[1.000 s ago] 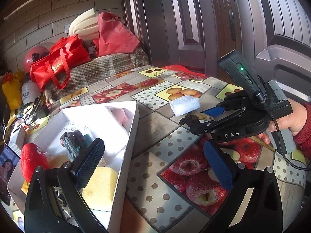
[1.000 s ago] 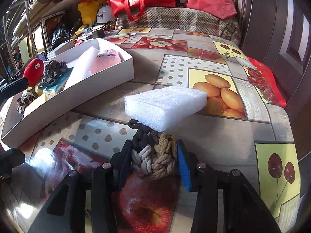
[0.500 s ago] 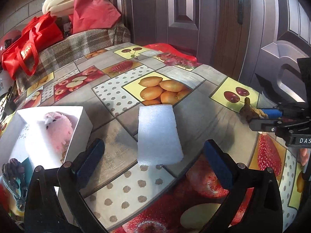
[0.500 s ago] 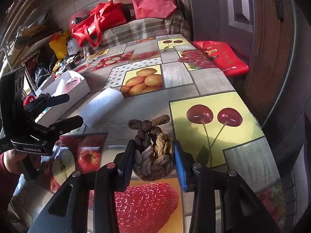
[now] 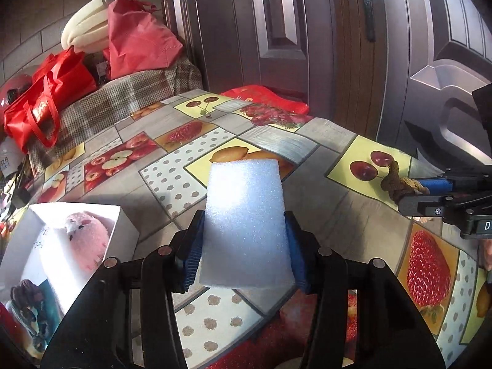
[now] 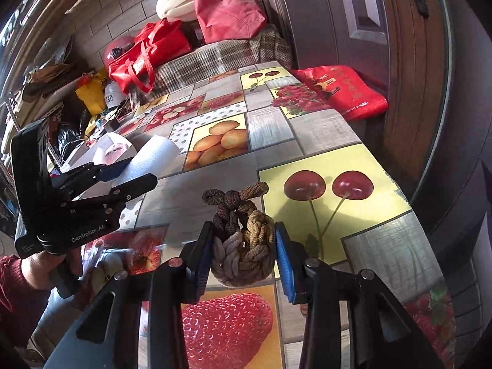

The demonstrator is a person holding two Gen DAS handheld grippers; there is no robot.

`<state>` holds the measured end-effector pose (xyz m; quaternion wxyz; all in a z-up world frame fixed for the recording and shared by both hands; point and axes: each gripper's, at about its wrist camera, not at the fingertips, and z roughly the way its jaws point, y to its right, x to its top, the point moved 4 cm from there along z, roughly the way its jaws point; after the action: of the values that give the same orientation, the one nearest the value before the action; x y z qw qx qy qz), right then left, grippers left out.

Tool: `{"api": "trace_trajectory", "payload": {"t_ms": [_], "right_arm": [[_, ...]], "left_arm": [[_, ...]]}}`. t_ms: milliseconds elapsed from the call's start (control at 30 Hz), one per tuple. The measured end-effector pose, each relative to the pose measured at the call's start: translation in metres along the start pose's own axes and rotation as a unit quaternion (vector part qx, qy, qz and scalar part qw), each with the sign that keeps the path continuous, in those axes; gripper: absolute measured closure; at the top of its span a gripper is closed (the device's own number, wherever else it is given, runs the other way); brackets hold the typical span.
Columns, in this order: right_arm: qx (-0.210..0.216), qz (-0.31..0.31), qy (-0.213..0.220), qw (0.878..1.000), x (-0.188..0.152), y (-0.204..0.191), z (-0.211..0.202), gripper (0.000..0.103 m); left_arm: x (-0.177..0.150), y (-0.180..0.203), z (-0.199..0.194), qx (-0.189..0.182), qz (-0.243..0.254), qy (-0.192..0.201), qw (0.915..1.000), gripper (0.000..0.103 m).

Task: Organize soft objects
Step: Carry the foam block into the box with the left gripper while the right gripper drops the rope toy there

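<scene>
1. Left tongs (image 5: 244, 247): jaws have just been closing, now clamped on one white foam block (image 5: 244, 221); blue pads press both long sides, block sticks out forward over the worktop (image 5: 323, 135)
2. Right tongs (image 6: 244, 253): clenched on one knotted rope ball (image 6: 241, 246), brown/tan/grey strands, loose knotted end poking up past the fingertips
3. Each tool visible from the other's camera: left tongs with the foam at the left of the right view, right tongs with the rope knot at the right edge of the left view
4. One hand (image 6: 43, 266) in a red sleeve grips the left tool's handle
5. One white open box (image 5: 123, 230) on the worktop, left of the left tongs; inside it one pink plush (image 5: 87, 235), plus a dark braided item at the bottom-left corner, partly cut off
6. Worktop cover: fruit-print oilcloth
7. Far end: two red bags (image 5: 46, 98) plus a stack of white foam rolls (image 5: 84, 35) on a plaid-covered surface; one more red bag (image 6: 344, 92) lies flat near the door
</scene>
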<state>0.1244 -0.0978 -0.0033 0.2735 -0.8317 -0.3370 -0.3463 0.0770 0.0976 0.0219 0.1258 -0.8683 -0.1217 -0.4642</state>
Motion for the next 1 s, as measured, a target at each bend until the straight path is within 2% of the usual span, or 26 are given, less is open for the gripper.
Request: {"api": "trace_trajectory", "payload": {"t_ms": [67, 133, 300, 400, 500, 767, 1000], "right_arm": [[-0.010, 0.004, 0.027, 1.000, 0.002, -0.002, -0.009, 0.065], [-0.006, 0.010, 0.068, 0.998, 0.004, -0.008, -0.020, 0.065], [-0.015, 0.003, 0.140, 0.990, 0.008, -0.035, -0.029, 0.065], [-0.018, -0.007, 0.162, 0.987, 0.011, -0.055, -0.026, 0.065], [-0.014, -0.014, 0.172, 0.985, 0.012, -0.073, -0.021, 0.065], [0.008, -0.041, 0.165, 0.985, 0.010, -0.121, -0.003, 0.065], [0.022, -0.058, 0.153, 0.986, 0.006, -0.153, 0.011, 0.065]], "left_arm": [[0.001, -0.003, -0.020, 0.002, -0.007, 0.048, 0.9988, 0.054], [-0.001, -0.006, -0.036, 0.005, -0.018, 0.073, 0.9971, 0.054], [-0.014, -0.013, -0.071, -0.007, -0.039, 0.099, 0.9942, 0.054], [-0.024, -0.018, -0.089, -0.010, -0.043, 0.105, 0.9935, 0.054], [-0.035, -0.024, -0.107, -0.004, -0.042, 0.110, 0.9930, 0.054], [-0.069, -0.056, -0.146, 0.016, -0.051, 0.106, 0.9929, 0.054], [-0.100, -0.114, -0.180, 0.081, -0.090, 0.111, 0.9865, 0.054]]}}
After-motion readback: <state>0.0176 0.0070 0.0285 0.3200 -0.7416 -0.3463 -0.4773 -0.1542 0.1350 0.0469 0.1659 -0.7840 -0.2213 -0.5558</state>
